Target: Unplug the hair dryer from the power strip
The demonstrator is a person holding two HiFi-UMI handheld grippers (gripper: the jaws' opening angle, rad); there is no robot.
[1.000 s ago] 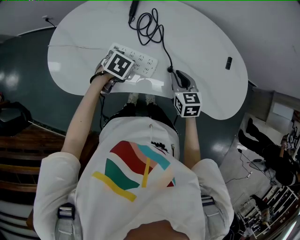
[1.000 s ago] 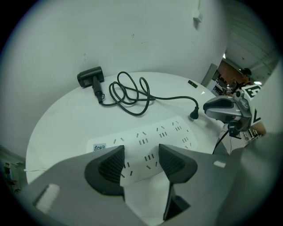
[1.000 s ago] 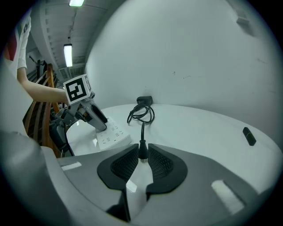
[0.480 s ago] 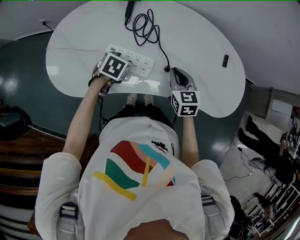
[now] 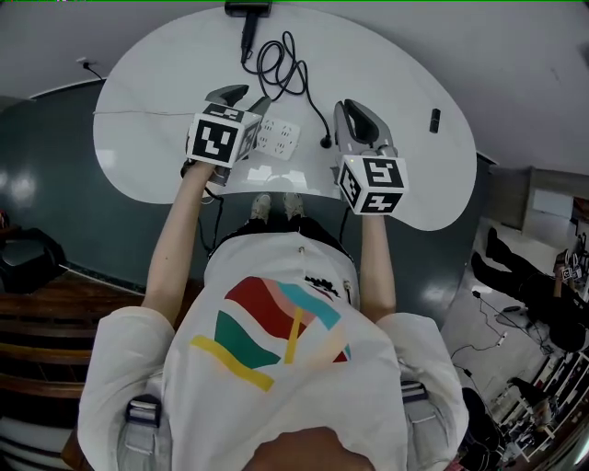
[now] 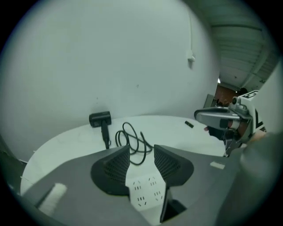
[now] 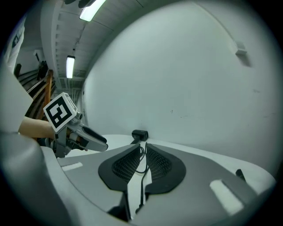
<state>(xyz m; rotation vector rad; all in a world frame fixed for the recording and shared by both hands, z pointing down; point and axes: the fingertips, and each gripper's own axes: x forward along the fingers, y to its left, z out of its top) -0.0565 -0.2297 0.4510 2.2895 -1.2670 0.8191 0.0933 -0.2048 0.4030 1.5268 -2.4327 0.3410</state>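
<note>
Plug [image 5: 324, 141] of the hair dryer [image 5: 248, 11] lies on the table [image 5: 156, 101] just right of the power strip [image 5: 279, 138], clear of its sockets, so the unplugging looks done. Since a second ago the left gripper [image 6: 141, 152] has risen off the strip's end, jaws apart above it, gripping nothing. The right gripper [image 7: 143, 150], jaws a slit apart and empty, has lifted too. The table's near edge is close beneath both, and bare tabletop lies to the right.
</note>
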